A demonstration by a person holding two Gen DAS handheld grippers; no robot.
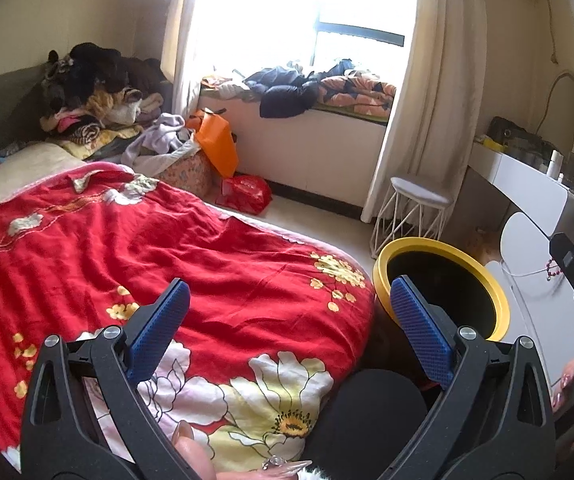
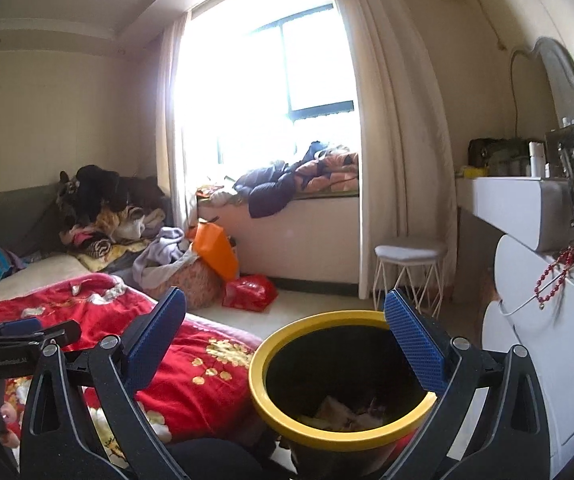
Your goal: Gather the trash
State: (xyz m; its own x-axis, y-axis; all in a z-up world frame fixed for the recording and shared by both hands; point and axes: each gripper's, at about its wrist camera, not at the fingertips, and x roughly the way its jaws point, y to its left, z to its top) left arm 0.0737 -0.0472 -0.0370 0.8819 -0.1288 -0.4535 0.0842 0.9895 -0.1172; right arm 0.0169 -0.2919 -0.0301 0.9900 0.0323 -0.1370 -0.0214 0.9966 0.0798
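A bedroom seen from two handheld tools: the left gripper (image 1: 287, 320) hangs over the foot of a bed (image 1: 27, 172), its blue-padded fingers (image 1: 159, 328) spread wide with nothing between them. Beneath it lies a red quilt (image 1: 147, 248) printed with gold and white flowers. Just beside the bed's corner stands a bin (image 1: 503, 304) with a yellow rim and a dark inside; the left gripper's right-hand finger overlaps its near edge in the left wrist view.

The right gripper (image 2: 285, 340) is held above that same bin (image 2: 263, 392), also spread wide and carrying nothing. Crumpled paper trash (image 2: 335, 410) lies at the bottom of the bin. At the left edge of the right wrist view the left gripper shows from the side over the quilt (image 2: 207, 392), and the right gripper shows at the right edge of the left wrist view, with part of a hand (image 1: 567, 384) below it.

Beyond the bed, an orange bag (image 1: 217, 142) and a red bag (image 1: 245, 192) sit on the floor near a basket of laundry (image 1: 167, 140). Piled clothes (image 1: 87, 88) cover the far end of the bed, and more clothes and a patterned blanket (image 1: 359, 90) lie on the window seat. A white wire-legged stool (image 1: 411, 212) stands beside the curtain (image 1: 427, 100), near a white table (image 2: 519, 204) crowded with bottles. A string of red beads (image 2: 551, 276) hangs over a white cabinet beside the bin.
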